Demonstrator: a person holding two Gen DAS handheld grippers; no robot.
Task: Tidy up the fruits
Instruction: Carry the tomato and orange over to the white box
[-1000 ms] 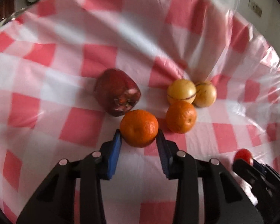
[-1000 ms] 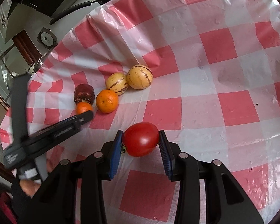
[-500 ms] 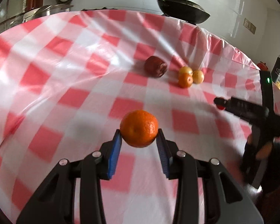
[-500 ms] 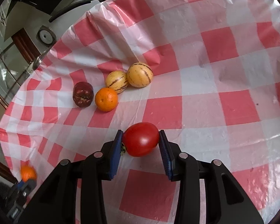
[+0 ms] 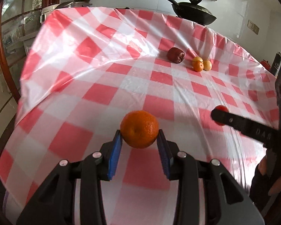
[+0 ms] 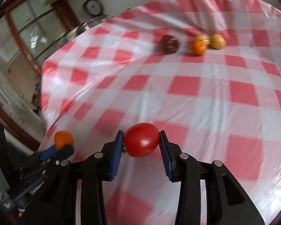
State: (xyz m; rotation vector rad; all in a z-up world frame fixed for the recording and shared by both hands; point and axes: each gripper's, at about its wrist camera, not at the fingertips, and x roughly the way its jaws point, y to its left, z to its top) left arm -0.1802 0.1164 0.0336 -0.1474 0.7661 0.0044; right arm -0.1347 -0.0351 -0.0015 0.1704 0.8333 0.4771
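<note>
tablecloth: we see red-and-white checks on glossy plastic, creased, covering the whole table
pan: black, lidded, beyond the far edge of the cloth in the left wrist view
left gripper: blue pads clamped on either side of the near orange, which we see lifted clear of the cloth (its shadow lies below on the checks)
right gripper: pads pressed on the tomato, stem end against the left pad; this view is motion-blurred
dark red fruit: on the cloth far across the table, just left of the small cluster; we can't tell what kind it is
near orange: held between the left pads
tomato: held between the right pads, off the cloth
second orange: on the cloth, touching the yellow pair behind it
yellow fruits: two, side by side, faint dark stripes
</note>
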